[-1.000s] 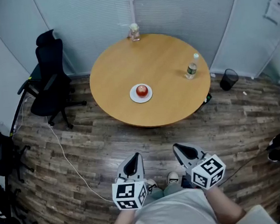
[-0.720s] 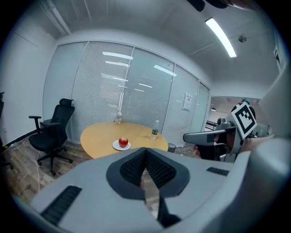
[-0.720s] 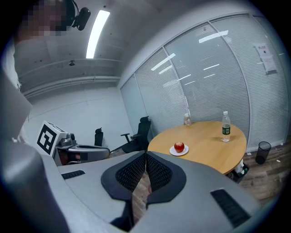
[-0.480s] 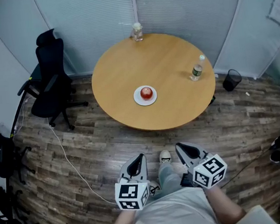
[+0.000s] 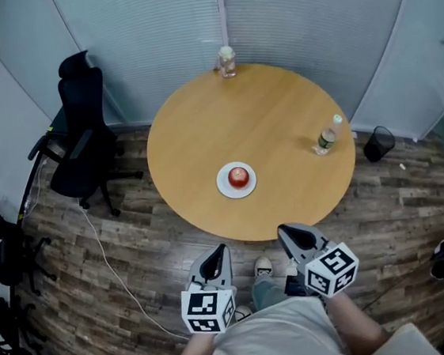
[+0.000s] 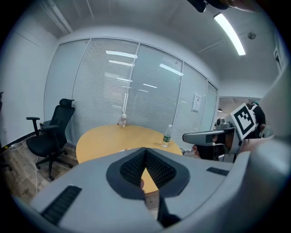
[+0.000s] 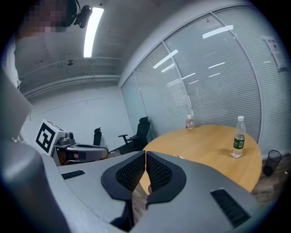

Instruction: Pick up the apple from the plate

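Note:
A red apple point(image 5: 239, 176) sits on a small white plate point(image 5: 225, 187) near the front edge of a round wooden table point(image 5: 262, 112). My left gripper point(image 5: 217, 250) and right gripper point(image 5: 285, 230) hang side by side over the wooden floor, just short of the table's edge, both pointing at it. Each is shut with nothing between its pads. In the left gripper view the shut left gripper point(image 6: 145, 150) hides most of the apple. The right gripper point(image 7: 145, 153) also covers it in the right gripper view, with only the table's top showing past it.
A water bottle point(image 5: 326, 138) stands at the table's right side and a glass jar point(image 5: 227, 61) at its far edge. A black office chair point(image 5: 82, 137) is left of the table, a dark bin point(image 5: 379, 144) to the right. A cable point(image 5: 112, 257) runs across the floor.
The table and the apple have come nearer and lower in the head view. Both grippers have moved forward together toward the table's edge, still shut.

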`<state>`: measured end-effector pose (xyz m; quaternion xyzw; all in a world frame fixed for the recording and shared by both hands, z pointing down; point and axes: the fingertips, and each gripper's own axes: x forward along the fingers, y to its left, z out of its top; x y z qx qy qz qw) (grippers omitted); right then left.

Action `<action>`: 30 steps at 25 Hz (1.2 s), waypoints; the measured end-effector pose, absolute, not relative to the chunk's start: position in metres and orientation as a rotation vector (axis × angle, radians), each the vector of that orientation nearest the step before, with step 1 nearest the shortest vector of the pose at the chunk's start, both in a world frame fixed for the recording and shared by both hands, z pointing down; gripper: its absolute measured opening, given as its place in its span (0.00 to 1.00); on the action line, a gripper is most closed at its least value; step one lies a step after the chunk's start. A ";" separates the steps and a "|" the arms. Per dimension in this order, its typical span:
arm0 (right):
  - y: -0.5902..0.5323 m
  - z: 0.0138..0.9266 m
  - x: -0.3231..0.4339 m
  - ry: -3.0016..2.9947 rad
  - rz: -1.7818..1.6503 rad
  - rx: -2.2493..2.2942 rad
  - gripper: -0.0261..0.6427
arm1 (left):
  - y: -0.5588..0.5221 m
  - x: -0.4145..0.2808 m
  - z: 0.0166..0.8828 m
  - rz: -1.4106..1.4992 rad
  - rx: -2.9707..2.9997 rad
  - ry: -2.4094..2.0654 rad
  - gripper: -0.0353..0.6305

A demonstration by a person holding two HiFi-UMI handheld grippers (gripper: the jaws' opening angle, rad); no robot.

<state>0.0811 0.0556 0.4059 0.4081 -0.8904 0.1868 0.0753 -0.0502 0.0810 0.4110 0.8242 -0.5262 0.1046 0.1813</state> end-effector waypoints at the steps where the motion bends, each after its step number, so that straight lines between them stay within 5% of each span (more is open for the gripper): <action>1: 0.046 0.406 0.083 -2.672 0.560 1.217 0.08 | 0.072 -0.049 0.410 0.292 2.327 -1.493 0.06; 30: -0.057 0.416 0.090 -2.666 0.565 1.121 0.09 | -0.040 -0.041 0.408 0.259 2.255 -1.574 0.06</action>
